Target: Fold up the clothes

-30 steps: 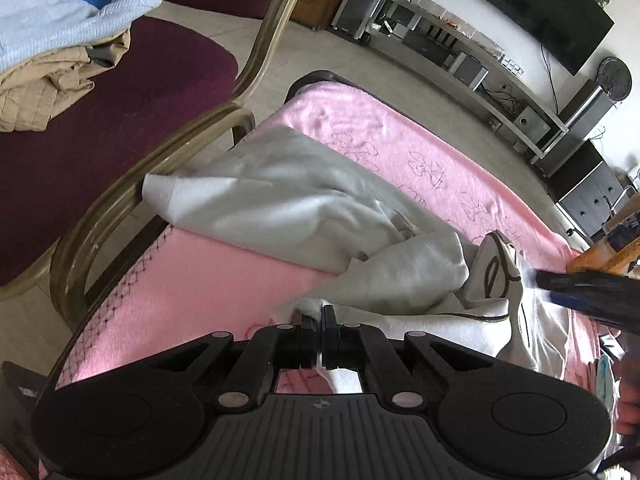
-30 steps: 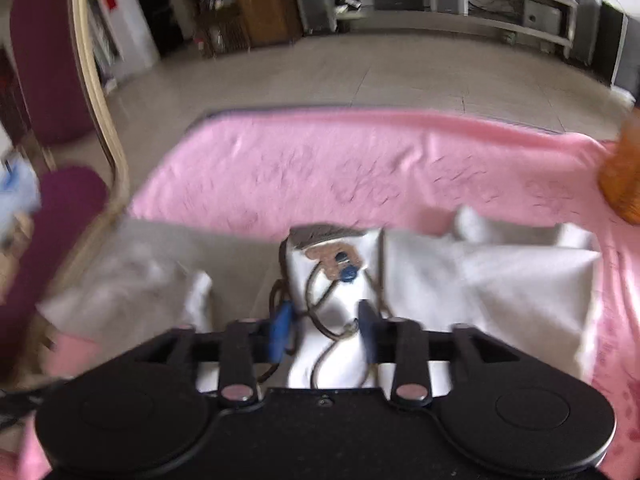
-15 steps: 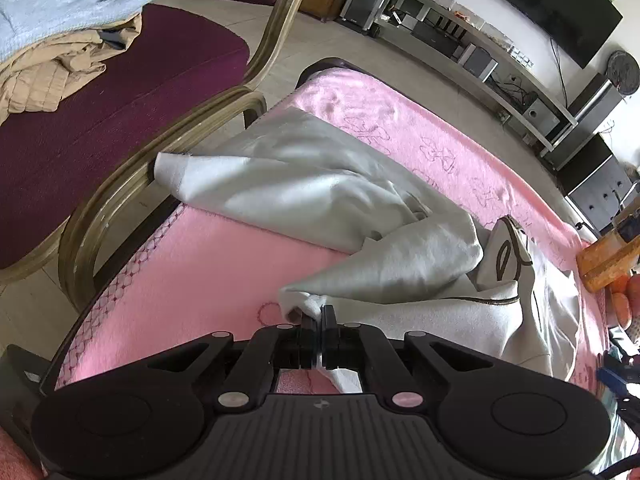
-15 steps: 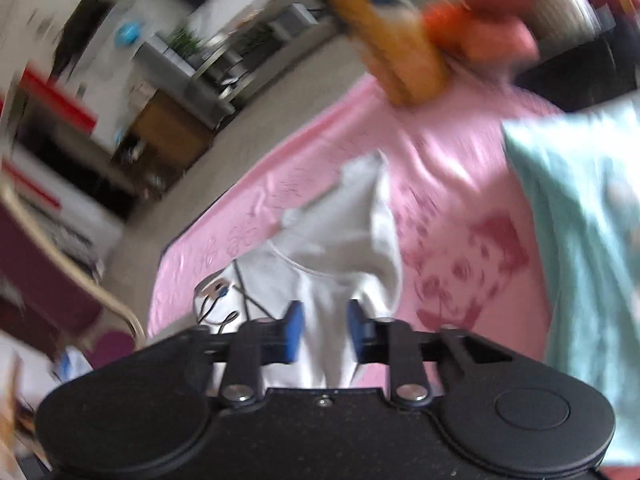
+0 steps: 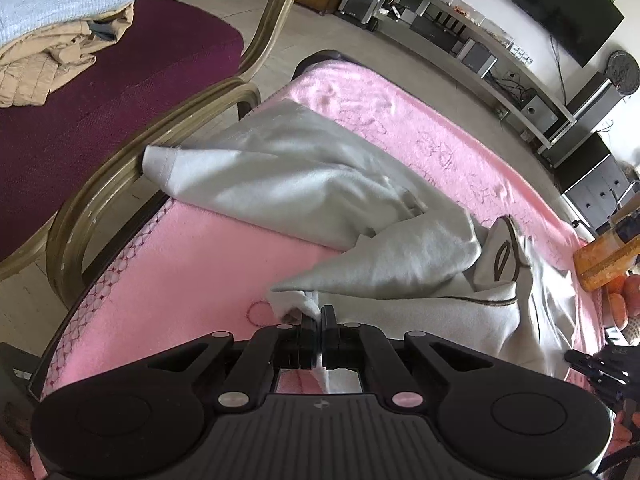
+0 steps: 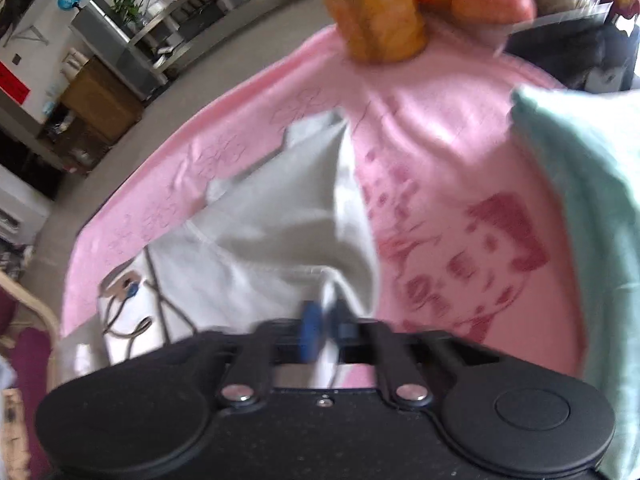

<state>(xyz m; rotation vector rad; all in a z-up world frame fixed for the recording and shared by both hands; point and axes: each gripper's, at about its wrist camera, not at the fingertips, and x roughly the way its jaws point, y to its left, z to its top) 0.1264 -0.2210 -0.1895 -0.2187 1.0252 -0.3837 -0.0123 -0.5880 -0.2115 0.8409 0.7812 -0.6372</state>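
Observation:
A light grey hooded top (image 5: 304,184) lies crumpled on a pink blanket (image 5: 180,280) over a table; one end hangs over the far left edge. My left gripper (image 5: 320,320) is shut on a near edge of the top. In the right wrist view the same grey top (image 6: 272,232) shows with its dark drawstring (image 6: 132,320) at the left. My right gripper (image 6: 326,320) has its blue pads closed on another near edge of the top. The right gripper also shows at the left wrist view's right edge (image 5: 600,364).
A maroon chair (image 5: 120,92) with a wooden frame stands left of the table, with beige and light blue clothes (image 5: 52,36) piled on it. An orange bottle (image 6: 376,12) and fruit (image 6: 492,0) stand at the far table end. A folded mint green garment (image 6: 592,220) lies at the right.
My right gripper swung from the drawstring area to the top's right side and closed on its near edge. My left gripper stayed shut on the cloth and shifted slightly.

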